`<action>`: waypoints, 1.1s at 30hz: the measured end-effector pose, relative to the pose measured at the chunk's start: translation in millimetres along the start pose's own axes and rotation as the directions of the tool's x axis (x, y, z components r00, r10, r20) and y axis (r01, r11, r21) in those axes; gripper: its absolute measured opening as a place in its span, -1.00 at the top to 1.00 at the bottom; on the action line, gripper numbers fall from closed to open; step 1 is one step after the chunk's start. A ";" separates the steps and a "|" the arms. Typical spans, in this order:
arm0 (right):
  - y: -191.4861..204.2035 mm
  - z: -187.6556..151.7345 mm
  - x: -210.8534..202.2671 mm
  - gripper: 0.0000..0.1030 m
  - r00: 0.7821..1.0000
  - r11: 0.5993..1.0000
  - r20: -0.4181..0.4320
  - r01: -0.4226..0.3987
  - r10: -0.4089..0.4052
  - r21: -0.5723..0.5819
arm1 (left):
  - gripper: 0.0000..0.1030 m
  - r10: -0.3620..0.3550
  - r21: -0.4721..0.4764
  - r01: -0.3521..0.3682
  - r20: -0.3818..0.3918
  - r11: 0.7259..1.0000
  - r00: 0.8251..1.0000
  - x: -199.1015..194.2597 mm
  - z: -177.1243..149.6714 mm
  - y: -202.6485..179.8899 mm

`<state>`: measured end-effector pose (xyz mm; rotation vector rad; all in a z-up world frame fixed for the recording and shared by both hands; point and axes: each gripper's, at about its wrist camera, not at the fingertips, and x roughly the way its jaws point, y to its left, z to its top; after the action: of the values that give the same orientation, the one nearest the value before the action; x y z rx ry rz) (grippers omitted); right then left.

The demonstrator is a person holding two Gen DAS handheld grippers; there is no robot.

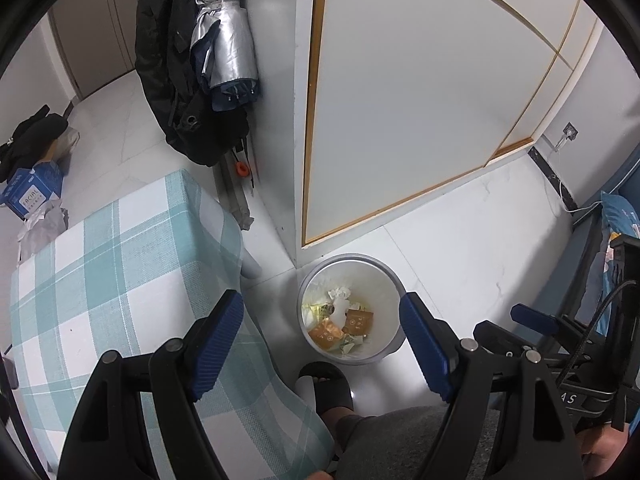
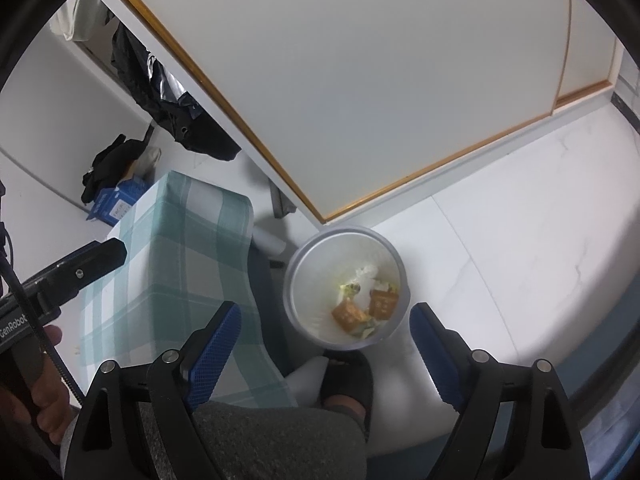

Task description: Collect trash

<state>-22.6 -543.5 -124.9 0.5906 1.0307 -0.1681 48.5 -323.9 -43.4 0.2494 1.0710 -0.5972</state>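
Both the left tongs (image 1: 322, 344) and right tongs (image 2: 326, 354) gape wide and empty above the bin (image 2: 298, 276) at twelve o'clock, whose light, crumply trash (image 2: 366, 304) looks easy to pinch by a wrapper edge.

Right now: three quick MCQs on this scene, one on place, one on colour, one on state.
1. Where does the trash bin stand?
A. on the table
B. on the floor beside the table
C. on the bed

2. What colour are the tongs' pads?
A. red
B. blue
C. yellow

3. What state are the left tongs and right tongs in?
A. both open, holding nothing
B. both shut on paper
C. left shut on a wrapper

Answers: B, the bin sits on white tiles next to the checked tablecloth; B, ribbed blue pads; A, wide gaps with nothing between.
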 end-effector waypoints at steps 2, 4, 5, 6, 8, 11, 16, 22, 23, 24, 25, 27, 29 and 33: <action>0.0 -0.6 -0.6 -0.68 1.000 1.000 0.000 0.000 0.000 -0.002 | -0.51 0.003 0.003 -0.003 0.003 1.000 1.000 -0.2 0.2 -0.6; -0.1 -1.1 -0.7 -0.68 1.000 1.000 0.000 0.000 0.000 -0.004 | -0.50 0.000 0.001 0.000 0.003 1.000 1.000 0.0 0.2 -0.3; 0.1 -1.3 -0.9 -0.68 1.000 1.000 0.000 0.001 -0.001 -0.003 | -0.50 0.000 0.001 0.000 0.003 1.000 1.000 -0.3 0.3 -0.1; -0.5 -1.3 -0.6 -0.68 1.000 1.000 0.001 0.003 -0.003 -0.001 | -0.50 0.000 0.002 0.000 0.003 1.000 1.000 -0.1 -0.1 -0.1; -1.5 -1.6 -2.8 -0.68 1.000 1.000 0.002 0.000 0.000 0.001 | -0.50 -0.006 0.001 0.006 0.004 1.000 1.000 0.0 -0.1 0.0; -1.5 -1.7 -2.7 -0.68 1.000 1.000 0.001 0.003 -0.003 0.000 | -0.50 -0.008 0.003 0.008 -0.003 1.000 1.000 2.2 -1.0 -0.2; -1.7 -0.7 -2.0 -0.68 1.000 1.000 -0.003 0.000 0.000 -0.001 | -0.50 -0.003 0.008 0.003 -0.003 1.000 1.000 3.5 -1.3 -1.5; -2.1 -0.3 -1.7 -0.68 1.000 1.000 -0.003 -0.002 0.002 0.000 | -0.51 0.004 0.005 -0.004 0.014 1.000 1.000 0.8 0.0 -0.3; -2.1 -0.2 -1.4 -0.68 1.000 1.000 -0.004 -0.002 0.002 0.001 | -0.51 0.005 0.005 -0.005 0.015 1.000 1.000 0.6 -0.1 -0.1; -2.0 -0.7 -1.1 -0.68 1.000 1.000 -0.004 -0.002 0.002 0.002 | -0.51 0.005 0.006 -0.005 0.015 1.000 1.000 0.4 -0.4 -0.4; -2.0 -0.6 -1.4 -0.68 1.000 1.000 -0.003 -0.003 0.003 0.001 | -0.51 0.006 0.005 -0.006 0.015 1.000 1.000 0.3 -0.3 -0.4; -2.3 -1.1 -1.3 -0.68 1.000 1.000 -0.003 -0.001 0.001 -0.002 | -0.51 0.011 0.006 -0.011 0.019 1.000 1.000 0.0 -0.7 -0.7; -2.5 -2.8 -0.8 -0.68 1.000 1.000 -0.001 -0.002 0.002 0.000 | -0.51 0.020 0.001 -0.020 0.020 1.000 1.000 0.3 -1.1 0.0; -2.6 -5.2 0.0 -0.68 1.000 1.000 -0.001 -0.001 0.001 0.005 | -0.51 0.032 -0.007 -0.032 0.030 0.999 0.999 1.3 -1.7 2.6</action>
<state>-27.6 -542.8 -127.8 0.5963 1.0315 -0.1692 49.1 -321.5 -45.7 0.2505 1.0379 -0.5669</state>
